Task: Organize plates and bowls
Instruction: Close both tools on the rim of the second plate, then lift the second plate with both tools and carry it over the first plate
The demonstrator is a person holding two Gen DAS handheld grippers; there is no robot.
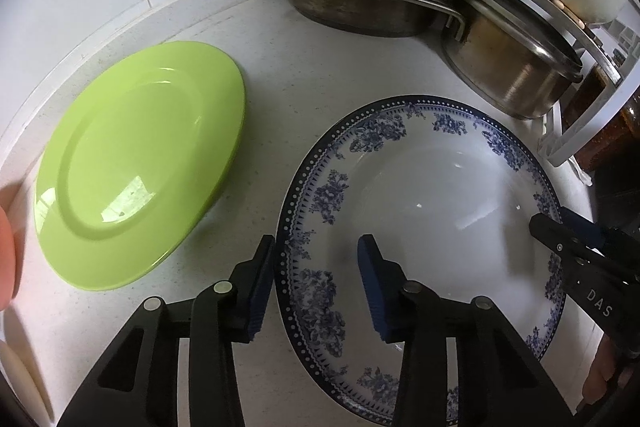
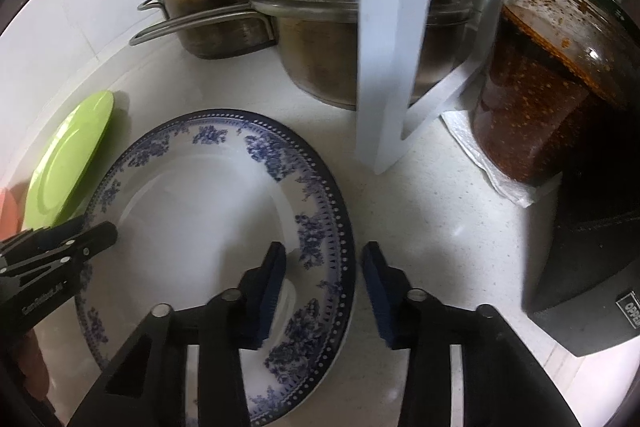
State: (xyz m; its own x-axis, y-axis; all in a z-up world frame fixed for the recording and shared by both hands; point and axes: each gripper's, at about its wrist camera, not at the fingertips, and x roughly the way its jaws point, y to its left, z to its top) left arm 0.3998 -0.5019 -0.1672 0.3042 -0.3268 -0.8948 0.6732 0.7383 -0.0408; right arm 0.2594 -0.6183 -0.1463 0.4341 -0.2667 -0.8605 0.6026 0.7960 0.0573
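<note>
Left wrist view: the counter [image 1: 328, 75] carries a rack [image 1: 580, 131] at the back, with steel pots [image 1: 360, 3] stacked under its shelf. In front of the pots lies a blue-patterned plate [image 1: 432, 195], flat on the counter, and to its left a green plate [image 1: 136, 163], the two rims near but apart. The left gripper [image 1: 316, 259] is wide open, holding nothing, one finger outside the blue plate's left rim and one over its well. The right gripper [image 1: 560, 231] reaches in over the far right rim.

In the right wrist view, the right gripper [image 2: 324, 267] is likewise spread wide and empty, straddling the blue plate's [image 2: 192, 211] right rim. A jar [image 2: 540, 99] of dark red paste stands right of the rack [image 2: 384, 67] on a paper towel [image 2: 480, 151].
</note>
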